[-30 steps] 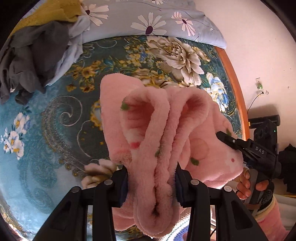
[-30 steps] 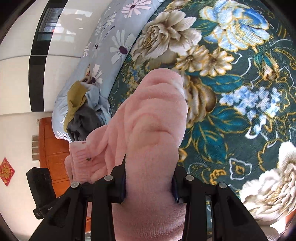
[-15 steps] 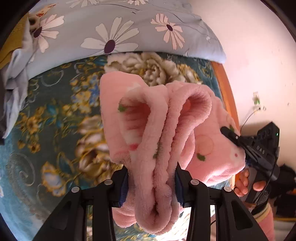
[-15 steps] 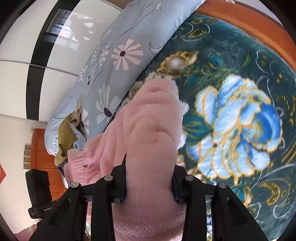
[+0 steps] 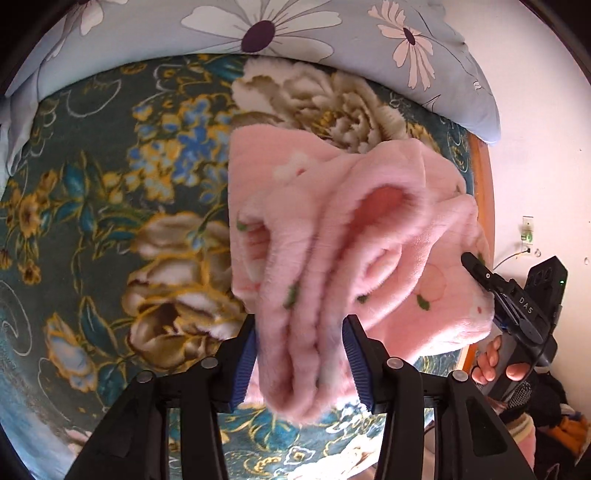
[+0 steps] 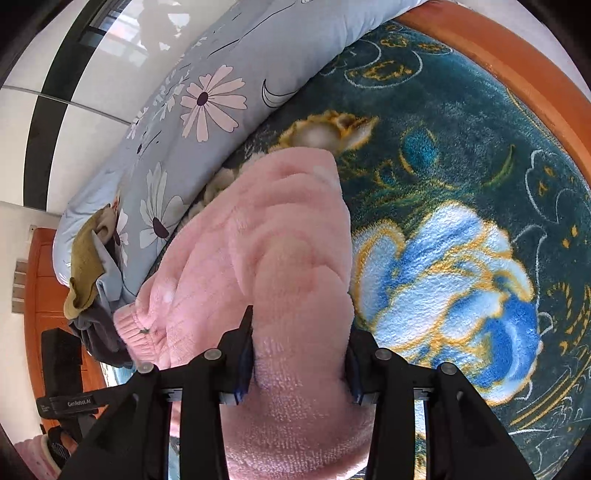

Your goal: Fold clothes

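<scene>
Over the flowered bed blanket (image 5: 110,229) you've got both grippers, left (image 5: 299,354) & right (image 6: 299,354), clamped on the pink fleece garment (image 5: 332,229) held aloft btw them; soft, bulky, floppy, so grip at folded edges.

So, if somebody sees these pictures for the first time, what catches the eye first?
The fluffy pink garment fills the middle of both views, bunched in thick folds and clamped by both grippers. Under it lies a dark teal blanket with big flowers, and a pale blue daisy-print pillow lies along its far edge.
</scene>
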The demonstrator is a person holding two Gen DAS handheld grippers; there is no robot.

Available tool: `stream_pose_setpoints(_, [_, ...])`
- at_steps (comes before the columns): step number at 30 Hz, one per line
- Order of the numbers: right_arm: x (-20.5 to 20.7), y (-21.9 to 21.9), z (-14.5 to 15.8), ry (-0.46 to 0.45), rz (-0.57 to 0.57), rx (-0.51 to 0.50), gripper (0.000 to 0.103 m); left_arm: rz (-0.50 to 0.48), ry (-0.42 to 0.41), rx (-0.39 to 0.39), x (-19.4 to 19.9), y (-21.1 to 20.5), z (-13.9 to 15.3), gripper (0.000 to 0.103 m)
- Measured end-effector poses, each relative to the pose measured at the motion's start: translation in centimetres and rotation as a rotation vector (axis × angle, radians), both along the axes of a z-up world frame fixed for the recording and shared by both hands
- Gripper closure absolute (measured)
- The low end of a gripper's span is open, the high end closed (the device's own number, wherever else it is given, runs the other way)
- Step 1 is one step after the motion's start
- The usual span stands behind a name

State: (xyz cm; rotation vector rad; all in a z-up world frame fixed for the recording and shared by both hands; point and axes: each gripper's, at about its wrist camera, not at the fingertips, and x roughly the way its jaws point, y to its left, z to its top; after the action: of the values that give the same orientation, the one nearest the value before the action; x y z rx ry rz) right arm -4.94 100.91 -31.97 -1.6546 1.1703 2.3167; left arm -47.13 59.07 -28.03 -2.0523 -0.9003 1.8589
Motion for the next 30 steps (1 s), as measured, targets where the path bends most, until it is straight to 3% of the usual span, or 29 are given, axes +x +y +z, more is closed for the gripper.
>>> stream_pose_setpoints(3, [2.0,0.6,1.3,0.037,0.002,0.031,0.056,0.012,0.024,0.019,0.9,-1.4,1.5,0.052])
stream_pose_setpoints(8, [4.5,-0.6,6.5,0.149,-0.041,0.203,0.055,-0.163,0.312,-0.165,0.2,2.0,7.5,0.052])
stream_pose_setpoints(11, [4.4,-3.7,7.9,0.264,0.018,0.138,0.055,-0.263,0.426,-0.162,-1.0,5.7,9.2,0.052])
stream_pose_setpoints(13, [4.2,-5.5,7.2,0.283,0.065,0.082,0.055,-0.33,0.456,-0.161,-2.0,7.8,8.9,0.052])
stream_pose_setpoints(16, [4.6,-6.0,4.6,0.191,0.062,0.106,0.055,-0.411,0.452,-0.228,-3.1,9.6,6.9,0.052])
stream_pose_setpoints(19, [6.3,-4.8,3.1,0.142,0.012,0.127,0.055,-0.435,0.389,-0.29,-4.2,9.3,3.9,0.052])
stream_pose_setpoints(26, [7.6,-3.2,0.8,0.114,-0.068,0.072,0.055,-0.294,0.22,-0.282,-4.4,6.0,-0.9,0.052])
stream_pose_setpoints(30, [7.5,-3.7,0.0,0.074,-0.105,0.091,0.055,-0.246,0.213,-0.253,-3.6,5.1,-0.4,0.052])
